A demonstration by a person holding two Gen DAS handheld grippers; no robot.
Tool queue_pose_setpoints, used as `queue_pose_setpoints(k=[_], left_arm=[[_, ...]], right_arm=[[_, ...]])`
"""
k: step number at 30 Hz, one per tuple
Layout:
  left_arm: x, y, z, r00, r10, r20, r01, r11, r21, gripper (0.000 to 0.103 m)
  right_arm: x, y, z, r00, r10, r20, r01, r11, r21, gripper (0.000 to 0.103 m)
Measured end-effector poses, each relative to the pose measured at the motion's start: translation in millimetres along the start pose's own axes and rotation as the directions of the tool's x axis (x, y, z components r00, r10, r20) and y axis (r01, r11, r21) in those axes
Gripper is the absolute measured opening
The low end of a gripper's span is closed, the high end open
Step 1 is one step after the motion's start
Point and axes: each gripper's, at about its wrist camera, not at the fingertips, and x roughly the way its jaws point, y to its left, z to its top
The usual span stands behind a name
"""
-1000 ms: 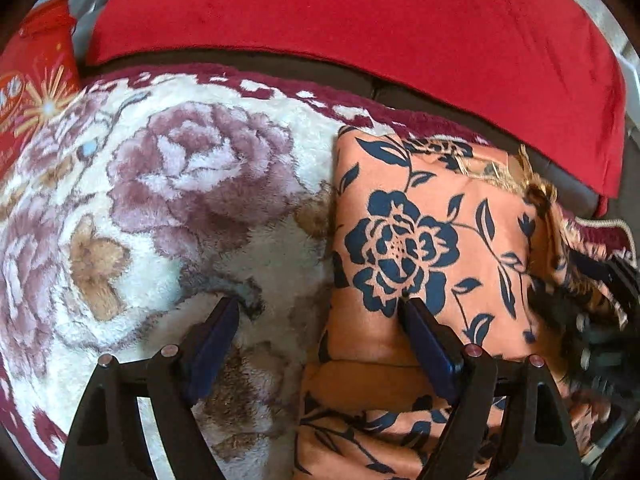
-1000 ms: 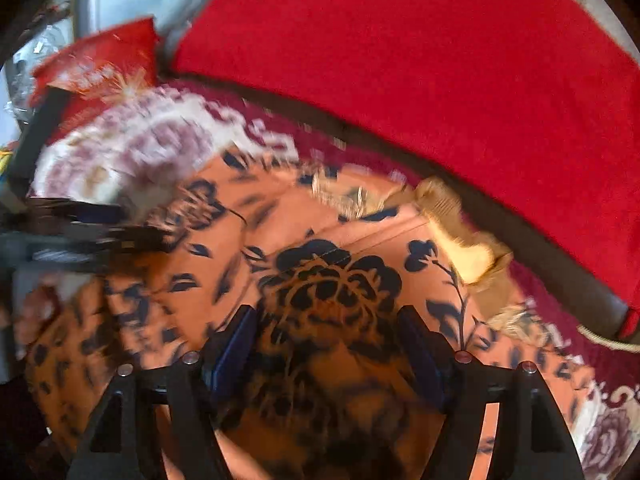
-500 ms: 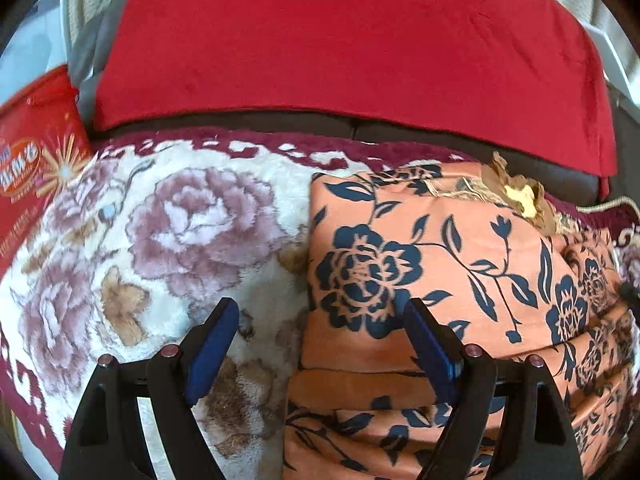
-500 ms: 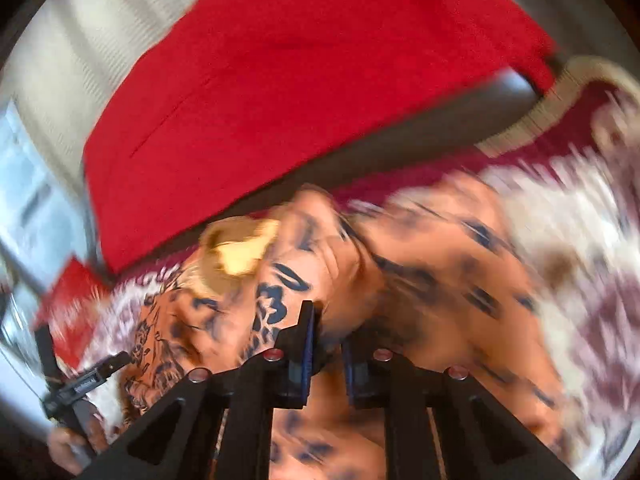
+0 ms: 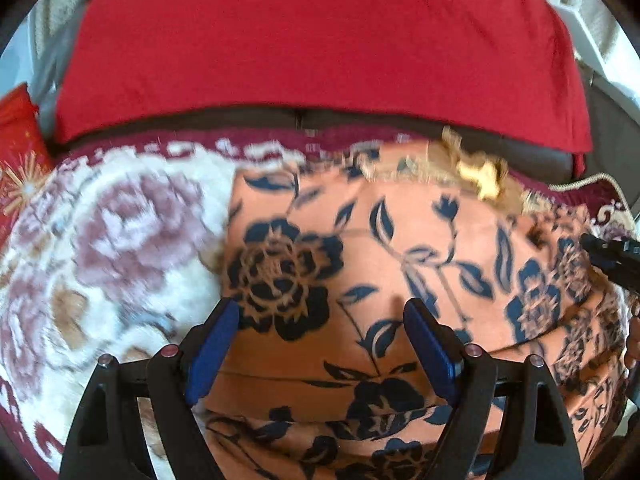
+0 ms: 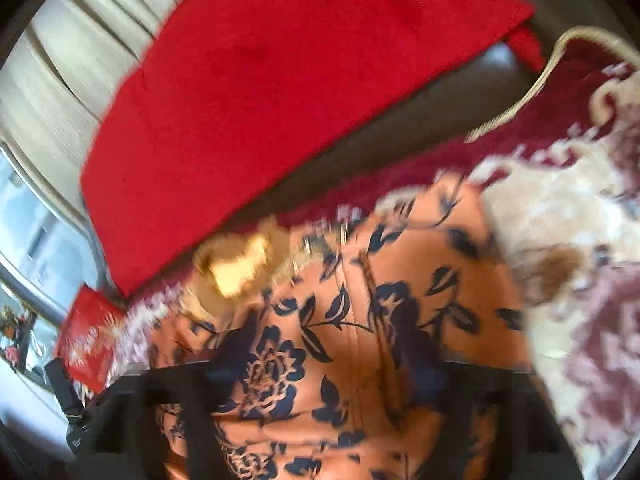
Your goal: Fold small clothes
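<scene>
One orange garment with navy flowers (image 5: 360, 280) is lying on one shaggy floral rug (image 5: 120, 240). One red blanket (image 5: 320, 48) is draping behind. One red printed bag (image 5: 16, 160) is sitting at the left edge. Two tongs are showing: left (image 5: 320, 344) and right (image 6: 320, 408).

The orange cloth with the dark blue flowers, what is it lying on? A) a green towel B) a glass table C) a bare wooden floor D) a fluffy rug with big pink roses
D: the orange cloth lies on a fluffy cream rug patterned with big pink roses, which shows beside the cloth in both wrist views.
</scene>
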Motion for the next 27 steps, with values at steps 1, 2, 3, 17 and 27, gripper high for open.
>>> queue_pose_setpoints(k=[1, 2, 3, 17, 27], left_arm=[[2.0, -0.9, -0.8, 1.000, 0.008, -0.005, -0.008, 1.000, 0.006, 0.085], [1.9, -1.5, -1.9, 1.000, 0.012, -0.002, -0.012, 1.000, 0.012, 0.085], [-0.6, -2.5, -1.9, 1.000, 0.020, 0.007, -0.020, 1.000, 0.019, 0.085], [1.1, -11.3, -8.4, 0.998, 0.067, 0.016, -0.068, 0.996, 0.055, 0.089], [-5.2, -21.8, -12.7, 0.998, 0.043, 0.039, -0.047, 0.996, 0.080, 0.089]], right_arm=[[12.4, 2.1, -0.3, 0.999, -0.035, -0.038, 0.035, 0.999, -0.014, 0.034], [19.3, 7.8, -2.8, 0.997, -0.062, -0.053, 0.059, 0.997, -0.048, 0.026], [19.2, 16.5, -6.7, 0.996, -0.075, -0.046, 0.070, 0.993, -0.096, 0.007], [-18.0, -13.8, -41.7, 0.994, -0.104, 0.045, 0.103, 0.994, 0.023, 0.019], [-62.5, 24.3, -50.8, 0.989, -0.026, 0.145, 0.041, 0.994, -0.100, 0.056]])
